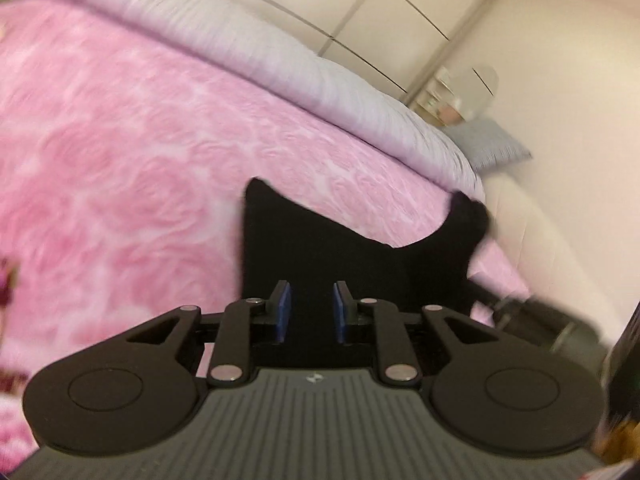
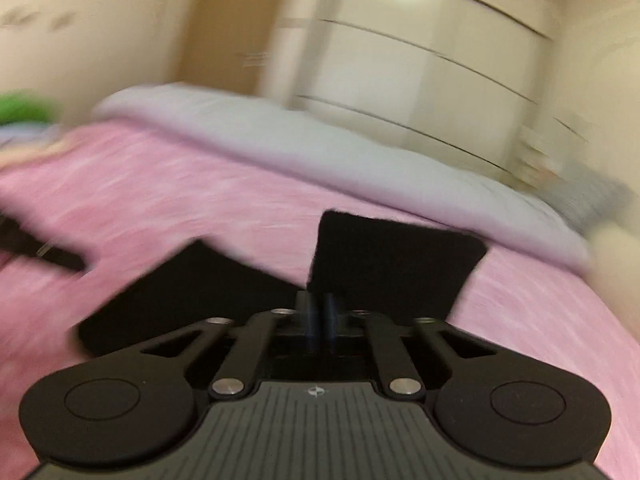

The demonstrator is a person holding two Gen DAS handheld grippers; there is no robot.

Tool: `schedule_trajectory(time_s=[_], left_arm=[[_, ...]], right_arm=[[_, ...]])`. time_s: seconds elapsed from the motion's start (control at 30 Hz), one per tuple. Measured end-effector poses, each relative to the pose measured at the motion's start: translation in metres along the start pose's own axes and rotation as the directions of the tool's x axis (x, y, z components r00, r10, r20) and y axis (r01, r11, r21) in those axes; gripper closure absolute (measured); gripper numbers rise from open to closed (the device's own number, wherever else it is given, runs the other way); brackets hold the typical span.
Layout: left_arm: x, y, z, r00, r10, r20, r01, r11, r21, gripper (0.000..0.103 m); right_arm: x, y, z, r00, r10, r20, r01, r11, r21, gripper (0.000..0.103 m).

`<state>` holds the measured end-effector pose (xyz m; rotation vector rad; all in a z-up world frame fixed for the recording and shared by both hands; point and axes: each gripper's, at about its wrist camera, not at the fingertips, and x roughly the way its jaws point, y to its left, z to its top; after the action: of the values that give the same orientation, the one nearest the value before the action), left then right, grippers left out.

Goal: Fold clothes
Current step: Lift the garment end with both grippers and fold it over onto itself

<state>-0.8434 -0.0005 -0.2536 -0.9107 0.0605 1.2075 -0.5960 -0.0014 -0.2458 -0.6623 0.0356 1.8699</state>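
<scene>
Left hand-held gripper [image 1: 311,308], jaws parted, black garment [image 1: 320,256] between and ahead of its pads, unpinched. Right hand-held gripper [image 2: 320,316] clenched on the black garment's [image 2: 384,264] edge, cloth draped over the pink bedspread [image 2: 180,200].

Black garment [image 1: 320,248]; pink rose-patterned blanket [image 1: 120,140]; lilac duvet [image 1: 320,68].

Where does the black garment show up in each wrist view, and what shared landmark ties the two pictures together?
Left wrist: black garment at centre, rising just beyond the open left gripper, on the pink blanket.
Right wrist: garment at centre and lower left, one edge pinched in the shut right gripper.
Shared landmark: the grey duvet behind the blanket.
</scene>
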Motion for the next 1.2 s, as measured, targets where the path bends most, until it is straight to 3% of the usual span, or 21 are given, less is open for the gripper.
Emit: schedule_trajectory(time_s=[0.07,0.2,0.27,0.43,0.57,0.63,0.7,0.73,0.77,0.93,1.07,1.2], left_arm=[[-0.006,0.009,-0.002,1.0,-0.01,-0.001,0.009,0.999,-0.037,0.086],[-0.013,0.018,-0.007,1.0,-0.029,-0.002,0.029,0.997,-0.071,0.085],[-0.013,0.019,-0.009,0.999,-0.035,-0.003,0.035,0.997,-0.073,0.085],[0.003,0.004,-0.01,0.999,-0.035,-0.027,0.035,0.999,-0.014,0.081],[0.011,0.0,-0.009,0.999,-0.033,-0.029,0.033,0.999,-0.006,0.079],[0.014,0.0,-0.008,0.999,-0.032,-0.029,0.032,0.999,-0.007,0.077],[0.014,0.003,-0.007,0.999,-0.034,-0.03,0.033,0.999,-0.023,0.077],[0.013,0.005,-0.006,0.999,-0.037,-0.031,0.036,0.999,-0.032,0.077],[0.011,0.006,-0.006,0.999,-0.039,-0.03,0.037,0.998,-0.041,0.077],[0.0,0.018,-0.004,0.998,-0.067,-0.002,0.067,0.992,-0.105,0.077],[-0.009,0.027,-0.004,0.998,-0.067,0.017,0.069,0.987,-0.143,0.077],[-0.013,0.03,-0.008,0.997,-0.068,0.019,0.071,0.982,-0.177,0.077]], right_arm=[[0.006,0.03,-0.005,0.996,0.088,-0.029,-0.09,0.992,-0.084,0.103],[0.0,0.029,-0.014,0.998,0.016,-0.058,-0.02,0.997,-0.071,0.103],[-0.004,0.028,-0.018,0.997,-0.02,-0.073,0.015,0.998,-0.065,0.06],[-0.008,-0.003,-0.025,0.983,-0.141,-0.118,0.135,0.989,-0.058,0.051],[0.013,-0.001,-0.016,0.983,-0.139,-0.116,0.121,0.982,-0.147,0.039],[0.032,0.011,-0.012,0.982,-0.15,-0.113,0.121,0.966,-0.23,0.039],[0.058,0.022,-0.011,0.975,-0.183,-0.129,0.133,0.938,-0.319,0.049],[0.068,0.024,-0.013,0.973,-0.184,-0.136,0.129,0.932,-0.338,0.077],[0.075,0.024,-0.013,0.974,-0.181,-0.137,0.126,0.932,-0.341,0.081],[0.044,0.007,-0.008,0.991,-0.132,-0.011,0.127,0.971,-0.202,0.084],[0.009,0.025,-0.02,0.997,-0.033,0.074,0.049,0.974,-0.223,0.083],[0.016,0.063,-0.047,0.997,0.075,0.005,-0.07,0.948,-0.31,0.082]])
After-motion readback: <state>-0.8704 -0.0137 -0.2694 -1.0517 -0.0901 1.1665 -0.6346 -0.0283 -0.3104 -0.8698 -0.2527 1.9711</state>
